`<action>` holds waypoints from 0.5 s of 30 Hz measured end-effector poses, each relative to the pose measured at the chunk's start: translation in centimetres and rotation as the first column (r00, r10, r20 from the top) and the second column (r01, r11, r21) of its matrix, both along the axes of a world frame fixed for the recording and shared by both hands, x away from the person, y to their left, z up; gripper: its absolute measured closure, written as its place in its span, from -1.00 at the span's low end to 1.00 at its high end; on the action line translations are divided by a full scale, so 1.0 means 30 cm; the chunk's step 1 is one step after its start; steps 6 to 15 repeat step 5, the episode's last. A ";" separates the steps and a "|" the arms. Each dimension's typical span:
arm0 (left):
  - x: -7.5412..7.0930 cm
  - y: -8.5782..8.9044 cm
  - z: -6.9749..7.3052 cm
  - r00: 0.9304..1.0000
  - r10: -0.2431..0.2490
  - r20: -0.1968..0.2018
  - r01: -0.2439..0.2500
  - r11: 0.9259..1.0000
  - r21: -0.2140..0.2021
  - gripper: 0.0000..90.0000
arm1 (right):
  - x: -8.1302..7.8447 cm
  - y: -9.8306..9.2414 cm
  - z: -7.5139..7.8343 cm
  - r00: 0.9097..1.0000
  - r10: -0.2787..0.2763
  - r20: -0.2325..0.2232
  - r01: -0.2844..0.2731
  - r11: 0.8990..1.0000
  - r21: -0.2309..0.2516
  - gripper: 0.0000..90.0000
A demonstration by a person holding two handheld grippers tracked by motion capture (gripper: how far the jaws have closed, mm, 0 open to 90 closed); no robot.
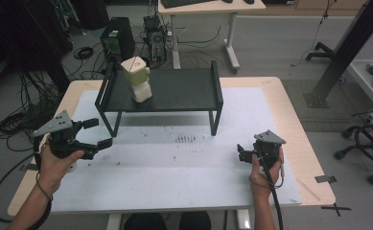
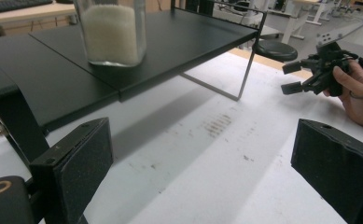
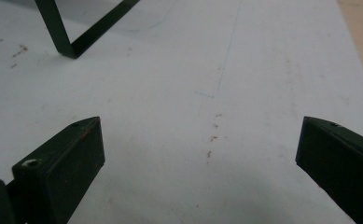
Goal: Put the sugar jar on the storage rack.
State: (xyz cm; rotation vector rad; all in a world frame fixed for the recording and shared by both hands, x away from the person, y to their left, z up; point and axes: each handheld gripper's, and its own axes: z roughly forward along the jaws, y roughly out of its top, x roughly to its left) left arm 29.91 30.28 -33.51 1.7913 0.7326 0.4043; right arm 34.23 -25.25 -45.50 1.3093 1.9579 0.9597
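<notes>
White matting covers the table [image 1: 174,163], where the left gripper [image 1: 97,133], jaws spread and empty, faces the jar [image 1: 137,79] on the shelf [image 1: 184,88]; a hasty reach might topple it.

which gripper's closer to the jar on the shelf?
Left. The left gripper sits open just off the shelf's front left leg, below the jar. The right gripper is open near the table's right edge, farther off.
</notes>
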 end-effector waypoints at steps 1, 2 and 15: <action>0.001 0.000 -0.009 1.000 0.001 -0.003 -0.001 1.000 -0.001 -0.87 | 0.003 0.001 -0.003 1.000 0.008 -0.014 -0.008 1.000 -0.002 -0.97; 0.002 0.000 -0.021 1.000 0.003 -0.009 -0.003 1.000 -0.006 -0.87 | 0.006 0.003 -0.006 1.000 0.013 -0.021 -0.013 1.000 -0.002 -0.97; -0.002 -0.004 -0.058 1.000 0.000 -0.029 0.000 1.000 0.001 -0.87 | 0.010 0.008 -0.009 0.999 0.021 -0.031 -0.021 1.000 -0.006 -0.97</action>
